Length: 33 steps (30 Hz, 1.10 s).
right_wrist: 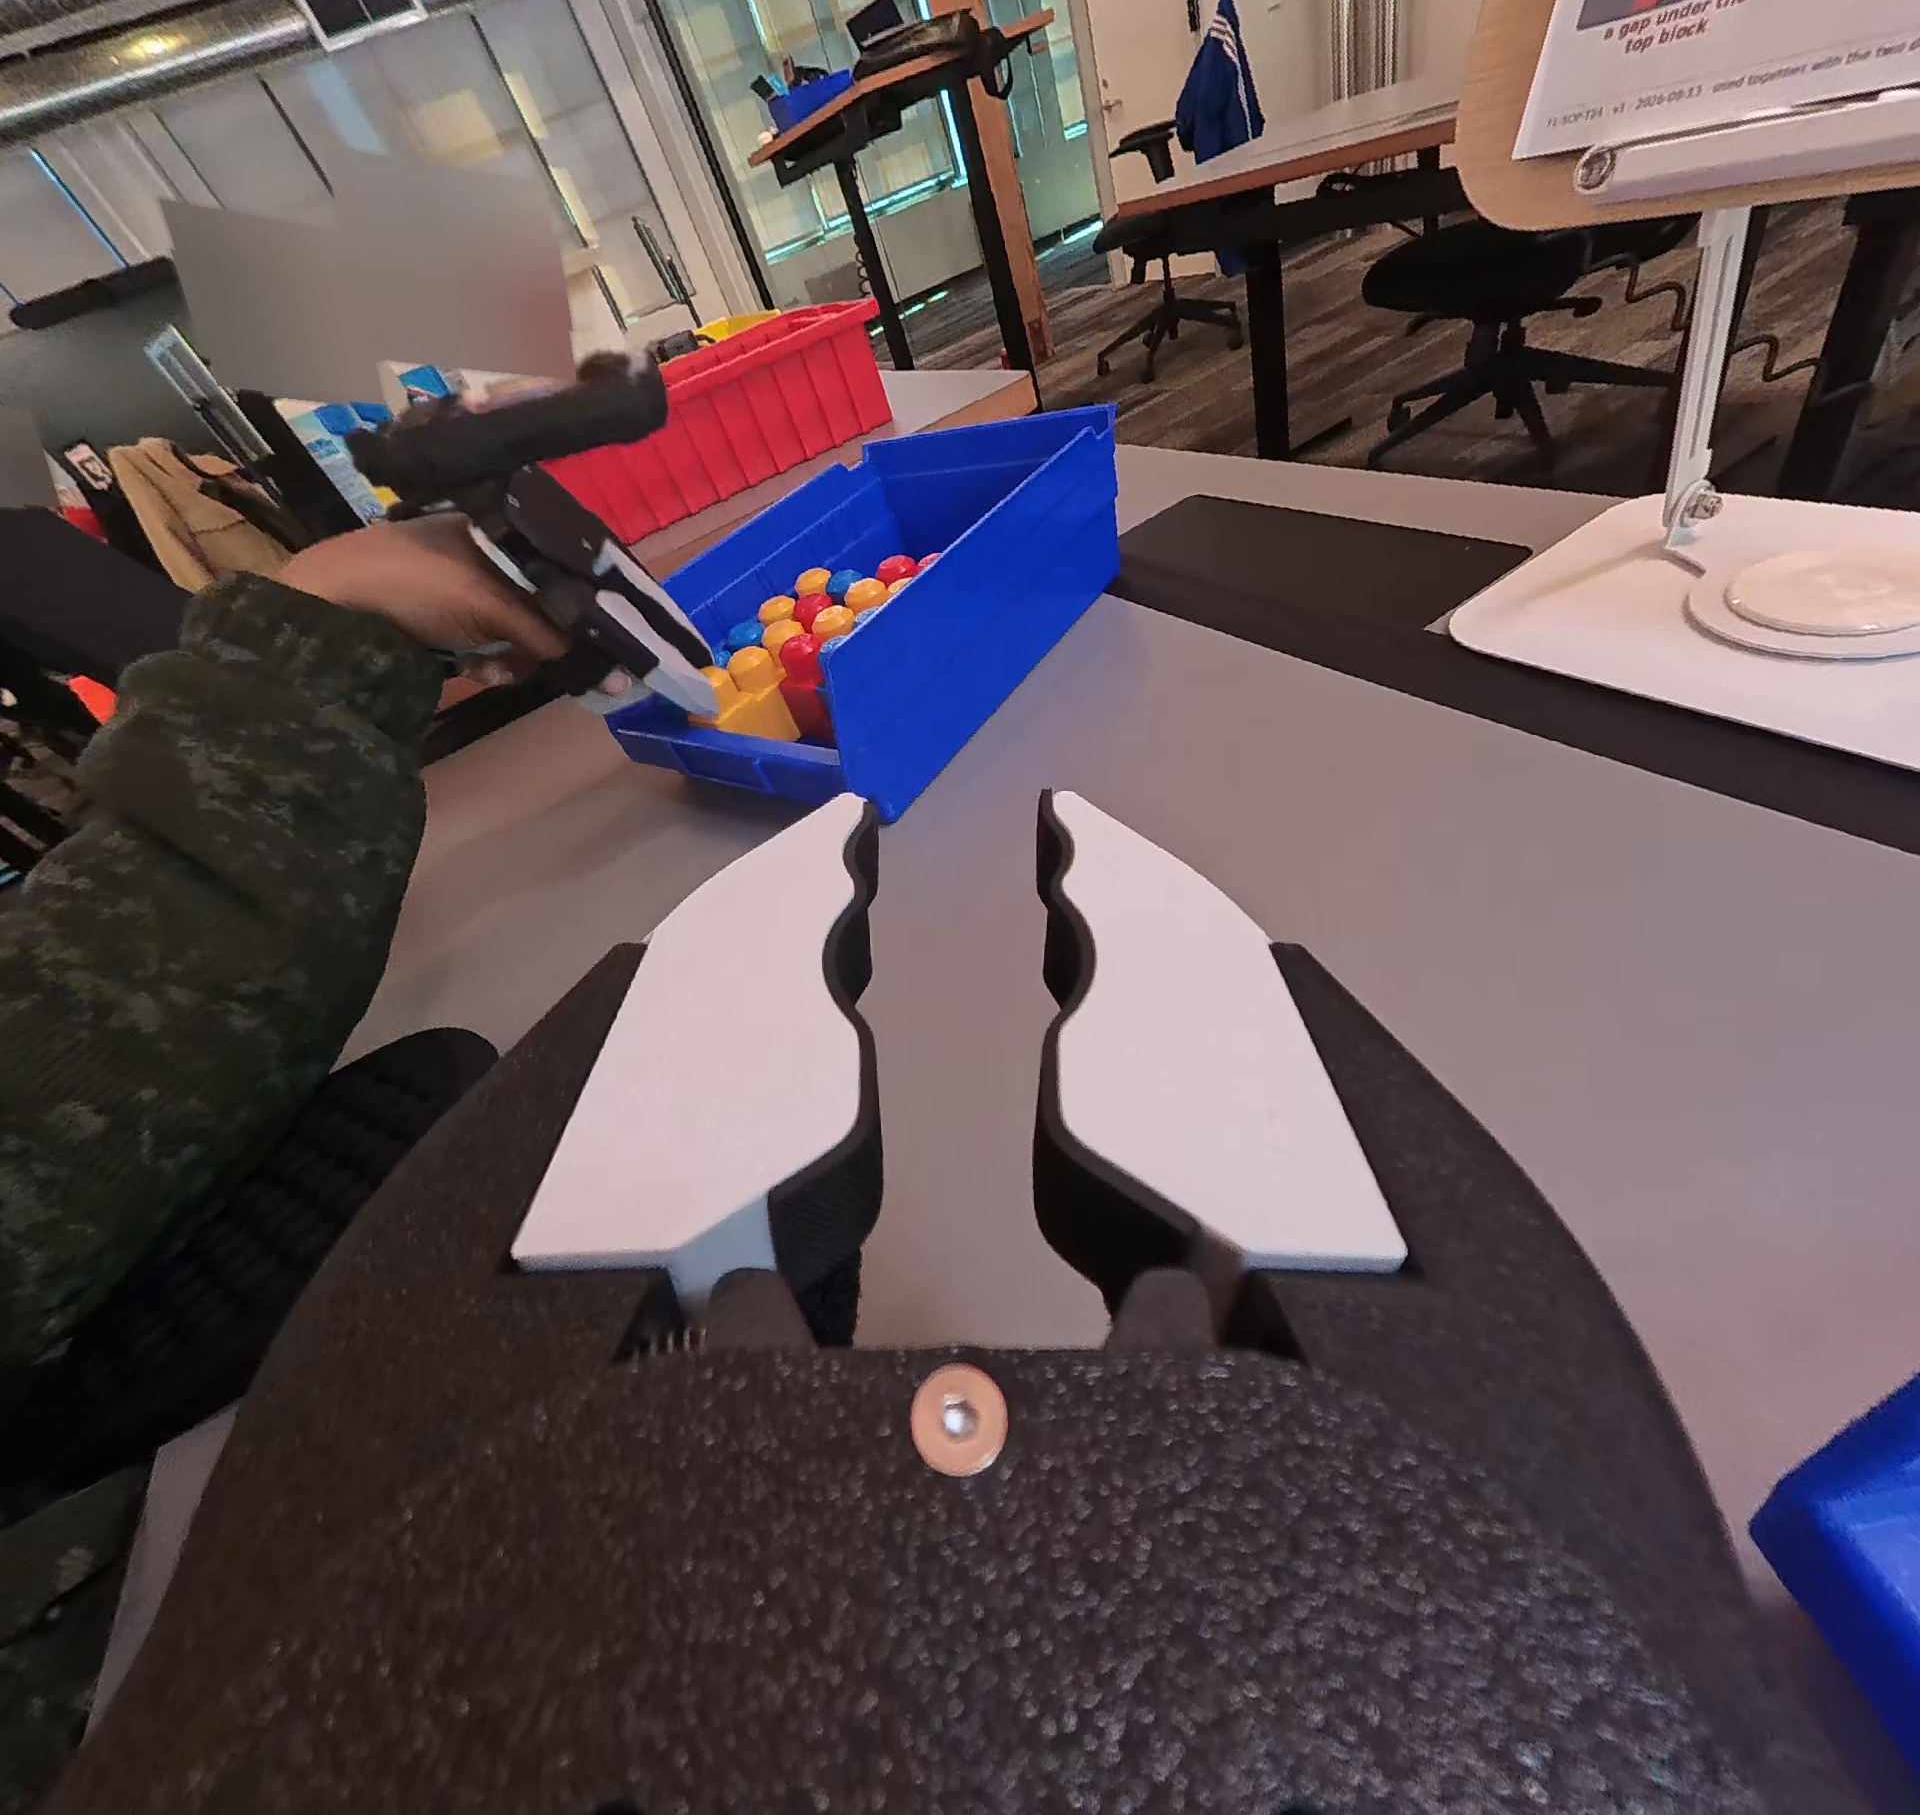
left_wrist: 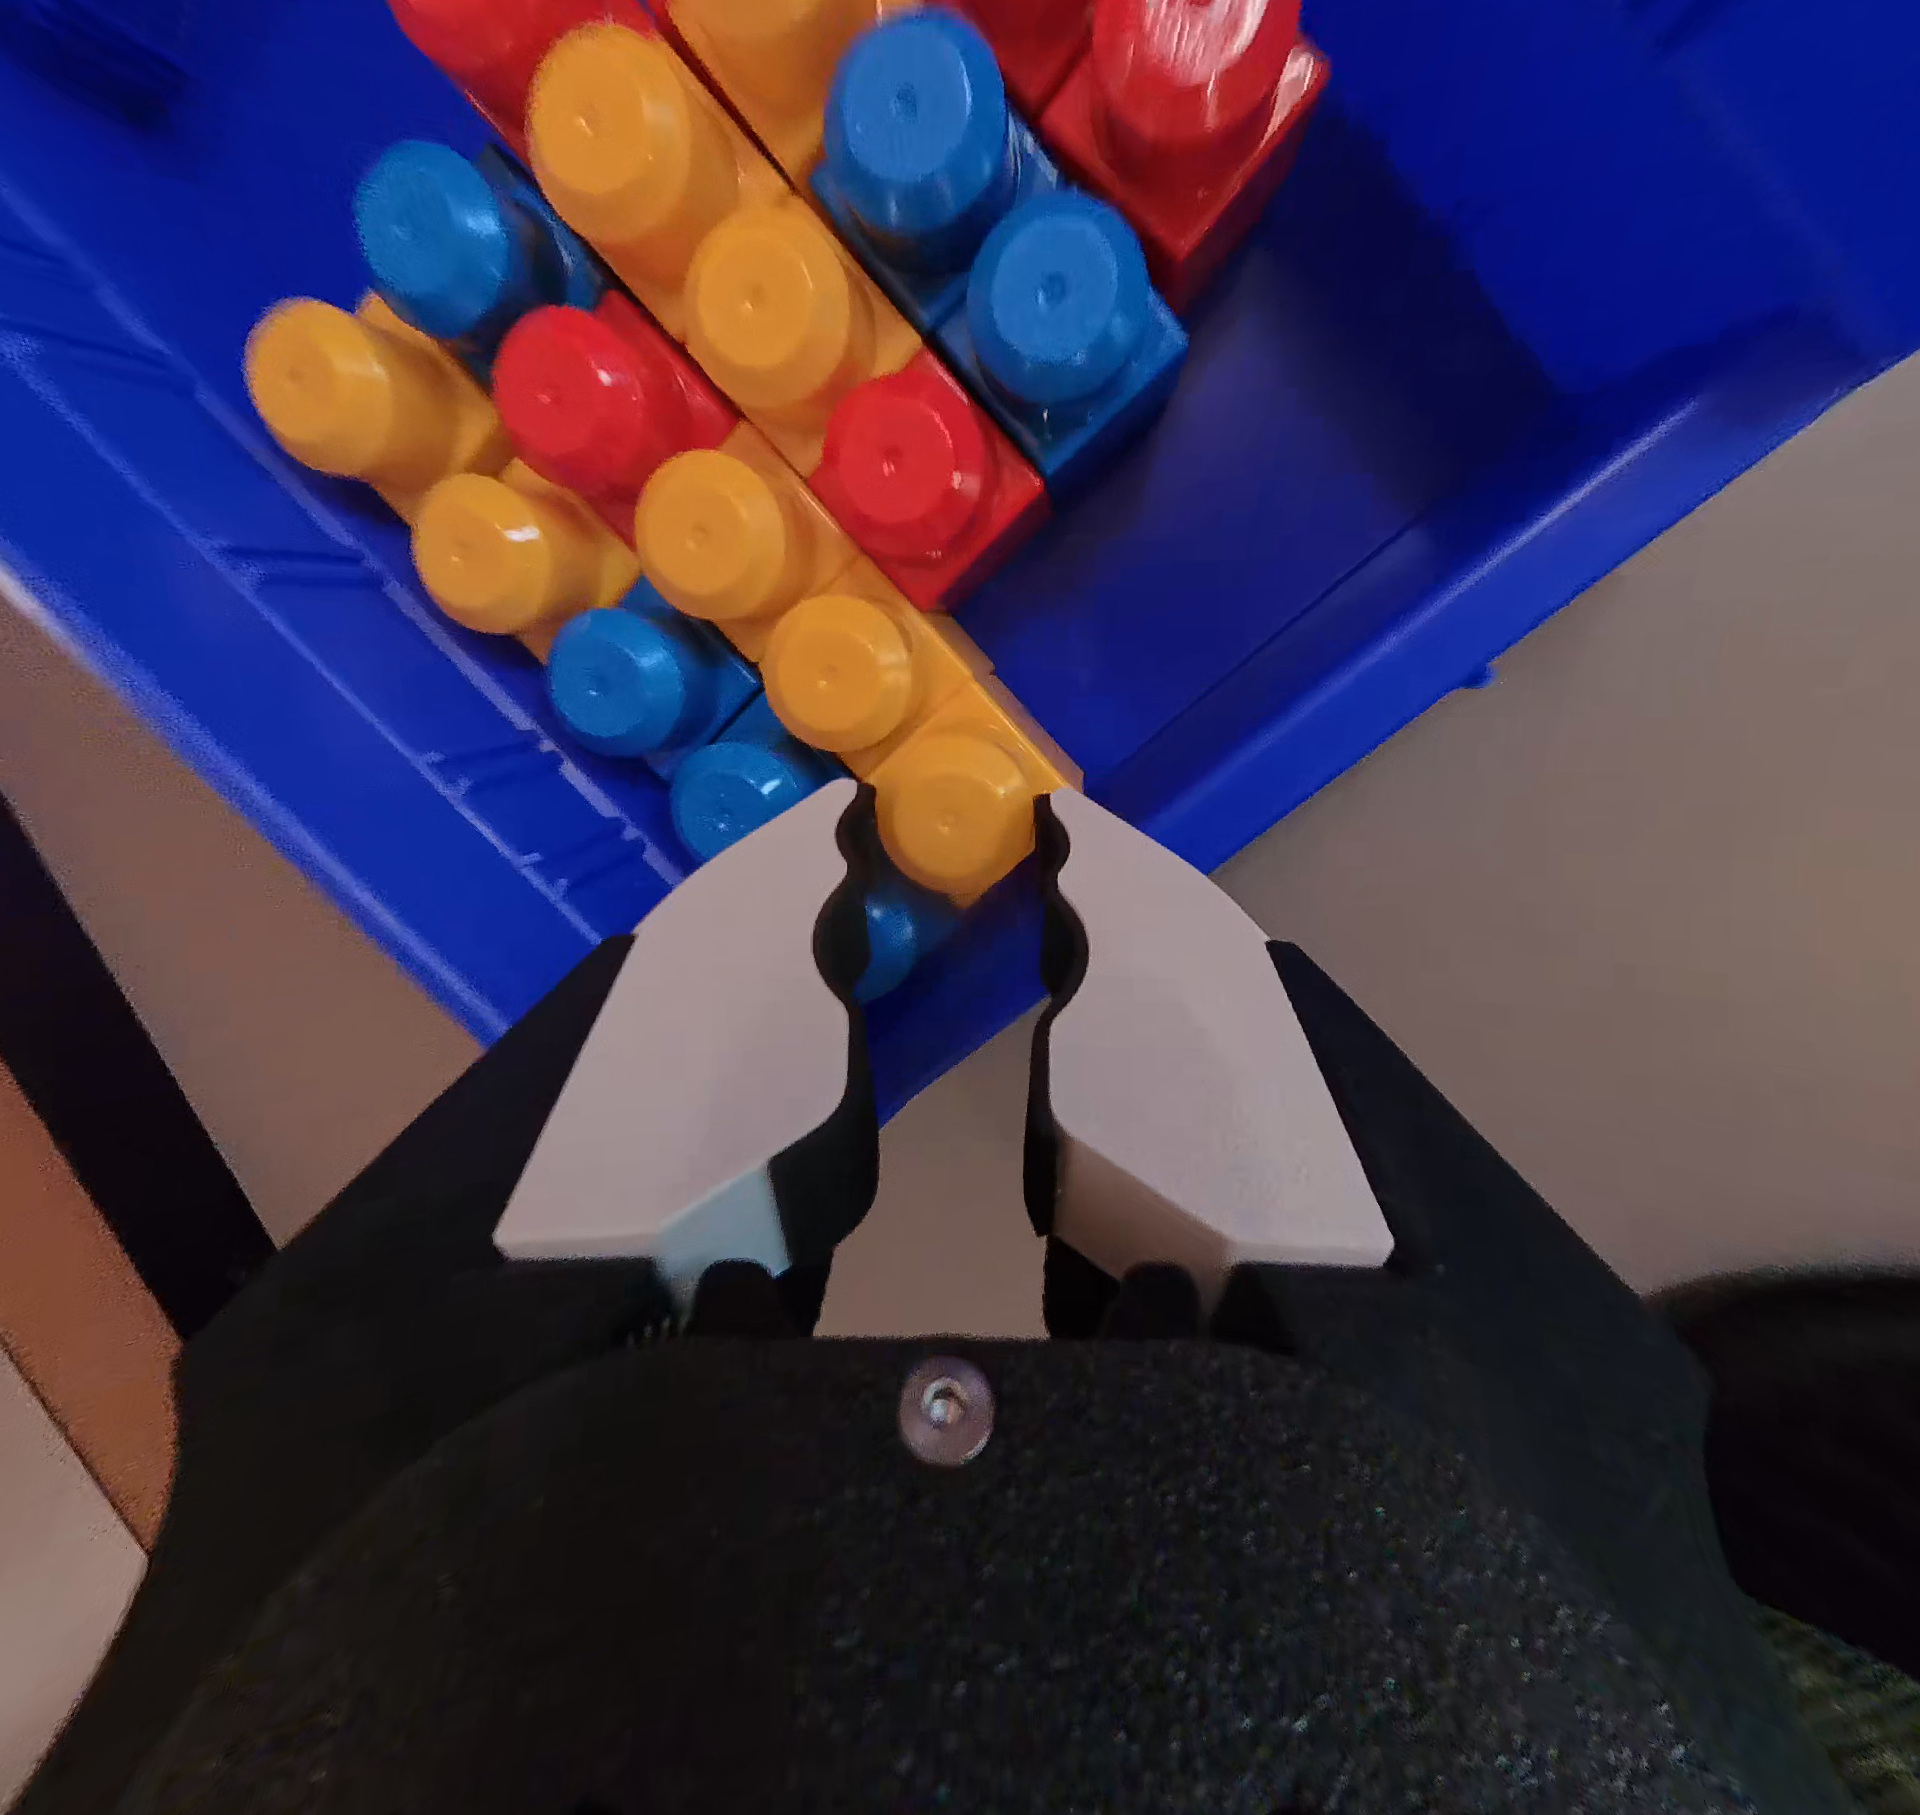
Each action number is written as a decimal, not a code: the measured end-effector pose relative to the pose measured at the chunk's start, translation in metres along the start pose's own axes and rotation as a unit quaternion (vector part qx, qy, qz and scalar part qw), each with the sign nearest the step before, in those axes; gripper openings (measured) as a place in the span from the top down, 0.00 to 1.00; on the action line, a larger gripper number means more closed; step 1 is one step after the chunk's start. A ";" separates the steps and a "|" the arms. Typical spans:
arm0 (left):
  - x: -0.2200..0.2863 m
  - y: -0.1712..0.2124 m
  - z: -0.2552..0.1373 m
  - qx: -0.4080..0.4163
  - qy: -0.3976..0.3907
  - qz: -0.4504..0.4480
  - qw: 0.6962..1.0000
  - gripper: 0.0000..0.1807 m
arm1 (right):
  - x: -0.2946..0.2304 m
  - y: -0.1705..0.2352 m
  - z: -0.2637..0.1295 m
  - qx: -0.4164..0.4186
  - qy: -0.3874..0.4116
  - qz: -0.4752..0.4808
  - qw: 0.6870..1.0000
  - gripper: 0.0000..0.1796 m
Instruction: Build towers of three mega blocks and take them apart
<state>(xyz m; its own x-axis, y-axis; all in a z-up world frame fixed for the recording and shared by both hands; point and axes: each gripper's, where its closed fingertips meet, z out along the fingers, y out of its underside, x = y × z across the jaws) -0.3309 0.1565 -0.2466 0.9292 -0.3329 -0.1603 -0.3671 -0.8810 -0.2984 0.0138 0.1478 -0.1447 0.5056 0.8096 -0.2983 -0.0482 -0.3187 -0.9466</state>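
Two grippers: the left gripper (left_wrist: 948, 809) has its jaws around the near stud of a yellow block (left_wrist: 831, 653) in the blue bin (right_wrist: 966, 622); contact unclear. The right gripper (right_wrist: 956, 809) hangs gaping and empty over the table (right_wrist: 1351, 934). Risk: packed neighbours may lift with it.

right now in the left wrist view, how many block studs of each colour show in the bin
yellow studs: 8
blue studs: 6
red studs: 5
total: 19, all in the blue bin. The top edge is blurred and cut off, so red may be off by one.
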 end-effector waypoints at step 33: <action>0.037 -0.032 -0.087 0.121 -0.003 0.240 0.963 0.78 | 0.000 0.121 -0.041 -0.221 -0.065 -0.221 0.948 0.79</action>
<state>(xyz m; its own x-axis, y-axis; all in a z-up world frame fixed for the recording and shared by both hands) -0.2810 0.1429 -0.1608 0.6505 -0.6792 -0.3398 -0.7536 -0.5218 -0.3997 0.0437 0.0890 -0.2542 0.2805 0.9569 0.0750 0.5234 -0.0870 -0.8476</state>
